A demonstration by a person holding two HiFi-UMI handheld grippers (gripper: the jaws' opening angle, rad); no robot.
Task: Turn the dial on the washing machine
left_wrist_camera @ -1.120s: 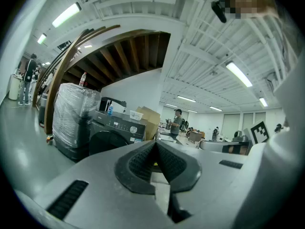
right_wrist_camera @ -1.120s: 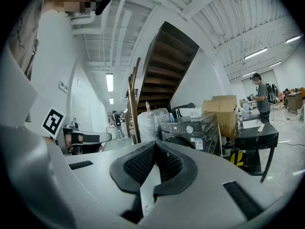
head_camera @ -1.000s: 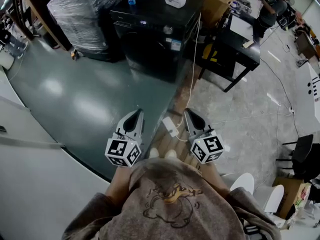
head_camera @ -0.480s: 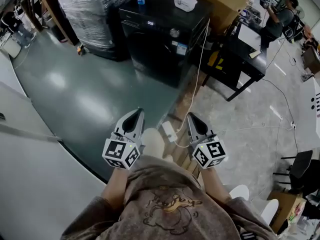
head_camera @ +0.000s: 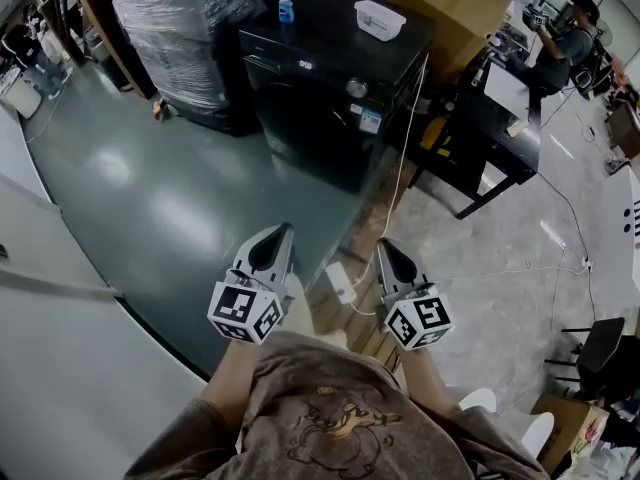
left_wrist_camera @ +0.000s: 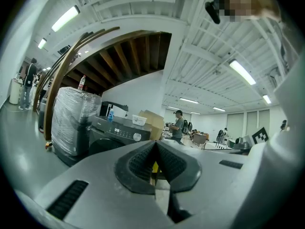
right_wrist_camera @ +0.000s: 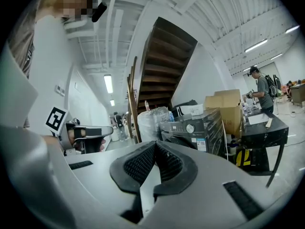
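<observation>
Black washing machine (head_camera: 322, 118) stands at the far edge of the grey-green floor, well apart from the person. Silver dial (head_camera: 357, 88) sits high on its front panel, toward the right end in the head view, with a small lit display (head_camera: 305, 65) to its left. A blue bottle (head_camera: 287, 8) and a white tray (head_camera: 380, 16) rest on the lid.

Progress: nothing done yet, as far as I can judge. Dial is untouched and neither tool is anywhere near it. What remains is the whole job: close the gap to the machine, open one set of jaws, seat them on the knob and rotate.

Left gripper (head_camera: 282, 232): jaws pressed together, nothing between the pads. It is held low in front of the body, aimed roughly toward the machine. Right gripper (head_camera: 384, 246): likewise clenched and empty, alongside the left one. Both gripper views show ribbed pads meeting at the tip, with the machine small beyond them.

Dial orientation: a round knob with no long side to speak of. Its face looks out from the panel toward the open floor and the person. The turning axis runs level, straight out of the front. Any pointer mark is too small to read.
</observation>
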